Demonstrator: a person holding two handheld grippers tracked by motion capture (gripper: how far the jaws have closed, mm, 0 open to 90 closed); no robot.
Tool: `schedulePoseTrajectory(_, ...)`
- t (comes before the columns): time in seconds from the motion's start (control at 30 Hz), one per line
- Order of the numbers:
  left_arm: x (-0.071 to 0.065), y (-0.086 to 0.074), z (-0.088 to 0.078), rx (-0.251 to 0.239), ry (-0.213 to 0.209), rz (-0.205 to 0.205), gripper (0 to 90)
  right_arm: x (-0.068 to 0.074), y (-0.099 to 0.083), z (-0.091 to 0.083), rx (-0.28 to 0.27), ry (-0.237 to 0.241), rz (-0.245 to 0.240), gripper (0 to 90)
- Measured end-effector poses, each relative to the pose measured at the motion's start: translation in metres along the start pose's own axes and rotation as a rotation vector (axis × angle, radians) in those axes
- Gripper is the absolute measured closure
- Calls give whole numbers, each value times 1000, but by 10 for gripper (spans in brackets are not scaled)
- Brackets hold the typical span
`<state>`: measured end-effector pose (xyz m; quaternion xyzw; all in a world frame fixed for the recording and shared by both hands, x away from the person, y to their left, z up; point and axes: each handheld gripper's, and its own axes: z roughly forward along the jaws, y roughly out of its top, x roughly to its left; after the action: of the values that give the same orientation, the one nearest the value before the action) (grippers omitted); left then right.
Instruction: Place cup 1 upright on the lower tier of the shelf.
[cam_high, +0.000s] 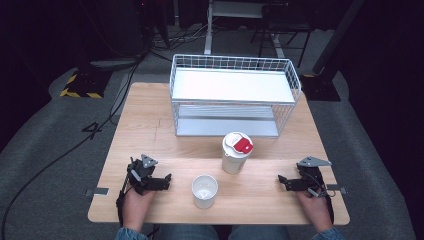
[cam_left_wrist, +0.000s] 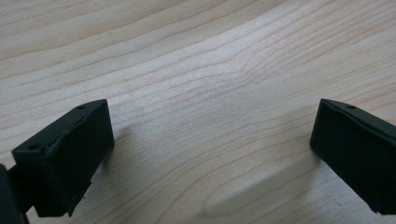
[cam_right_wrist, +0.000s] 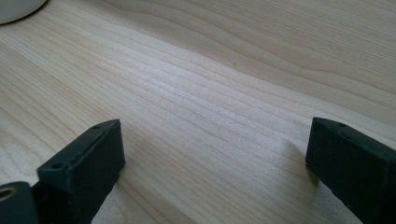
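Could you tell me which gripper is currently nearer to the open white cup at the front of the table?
The left. The left gripper rests on the table just to the left of the open white cup, while the right gripper rests farther off on the cup's other side.

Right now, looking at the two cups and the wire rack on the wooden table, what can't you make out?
- Short white open cup: high view, contents too small to tell.
- Tall white cup with red-tabbed lid: lid hides its inside; lid print too small.
- White wire rack: upper shelf hides most of the lower shelf.
- Pale round object: right gripper view, cut off by the top-left corner.
- Dark room behind: unreadable.
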<state>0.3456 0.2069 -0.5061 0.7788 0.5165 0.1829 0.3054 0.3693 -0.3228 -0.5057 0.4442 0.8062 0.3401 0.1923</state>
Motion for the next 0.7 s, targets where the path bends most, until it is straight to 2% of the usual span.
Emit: schedulePoseTrajectory(0.7, 0, -1, -1, 0, -5, 0, 6, 0, 0, 0, 0, -4, 1, 49)
